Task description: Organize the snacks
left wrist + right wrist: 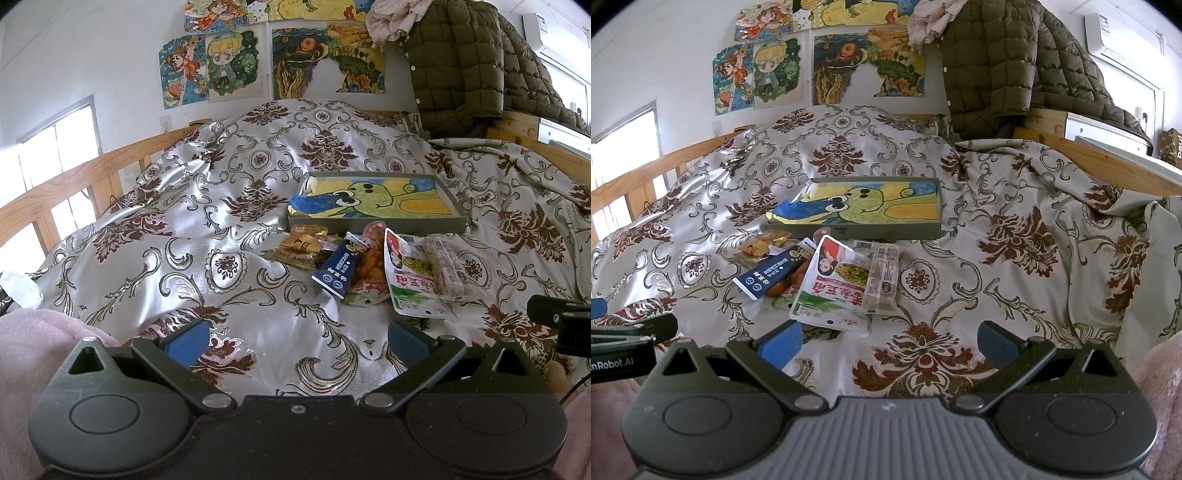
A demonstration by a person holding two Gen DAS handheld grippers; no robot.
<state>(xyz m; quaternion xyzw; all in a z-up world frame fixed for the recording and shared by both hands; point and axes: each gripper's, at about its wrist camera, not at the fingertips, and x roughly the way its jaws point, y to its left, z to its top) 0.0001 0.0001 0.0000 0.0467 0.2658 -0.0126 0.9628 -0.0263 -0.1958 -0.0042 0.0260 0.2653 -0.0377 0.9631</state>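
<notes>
Both our claws, left and right, are spread, holding nothing. Only our right view shows the air conditioner; snacks lie beside the tray.

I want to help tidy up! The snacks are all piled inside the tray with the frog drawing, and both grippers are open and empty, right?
Not quite. The snacks lie in a heap on the bedspread, in front of the tray with the frog drawing, not inside it; the right wrist view shows this. The rest is right: the left gripper and right gripper are both open and empty.
</notes>
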